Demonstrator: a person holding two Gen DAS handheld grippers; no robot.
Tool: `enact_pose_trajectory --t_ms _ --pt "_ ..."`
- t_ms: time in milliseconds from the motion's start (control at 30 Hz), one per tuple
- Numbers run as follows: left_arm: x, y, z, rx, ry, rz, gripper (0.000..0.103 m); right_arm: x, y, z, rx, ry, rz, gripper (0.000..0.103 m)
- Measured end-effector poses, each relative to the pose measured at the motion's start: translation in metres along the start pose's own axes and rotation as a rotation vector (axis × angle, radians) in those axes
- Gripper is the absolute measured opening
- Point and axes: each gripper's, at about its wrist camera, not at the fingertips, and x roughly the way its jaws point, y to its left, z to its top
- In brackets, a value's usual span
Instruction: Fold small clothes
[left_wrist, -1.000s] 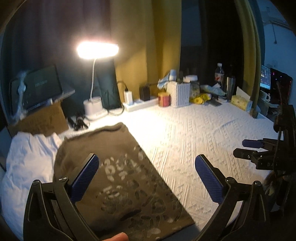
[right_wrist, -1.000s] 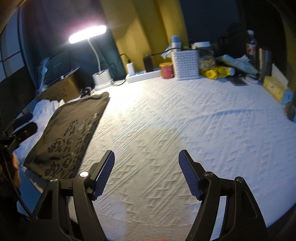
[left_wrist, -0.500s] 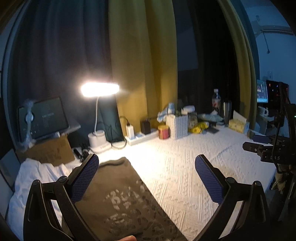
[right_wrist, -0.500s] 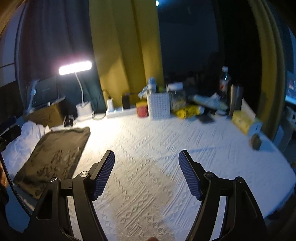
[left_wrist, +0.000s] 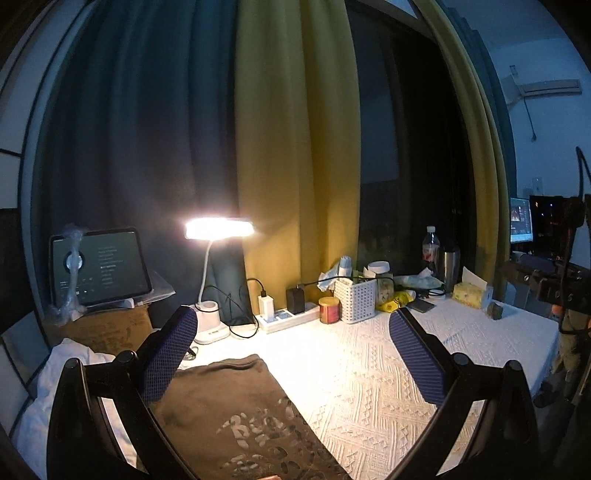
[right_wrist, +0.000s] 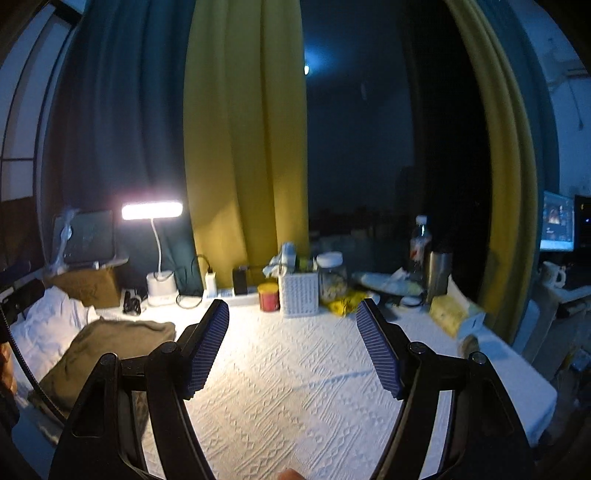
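Worktop (right_wrist: 314, 369): white textured cover, lit by the desk lamp (left_wrist: 219, 228) at the back.
Brown garment (left_wrist: 236, 413): folded flat at the worktop's left end, pale print up, partly over white cloth (right_wrist: 44, 328).
My left claw (left_wrist: 291, 354): spread wide, gripping nothing, raised over the garment's right edge.
My right claw (right_wrist: 291, 343): spread wide, gripping nothing, above bare cover well right of the garment.

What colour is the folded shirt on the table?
Olive brown, with a pale speckled print; the shirt shows best in the left wrist view.
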Motion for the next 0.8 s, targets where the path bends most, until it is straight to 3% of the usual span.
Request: enact_pose_trajectory --t_ms 333,800 --pt "-0.011 0.017 -0.01 -0.027 -0.029 0.029 0.102 -0.006 0.027 0.009 -0.055 -0.023 0.031 0.075" --pt "-0.008 0.026 -0.024 -0.048 0.009 0.032 0.102 0.019 0.047 -0.006 -0.054 0.036 0.052 0.075"
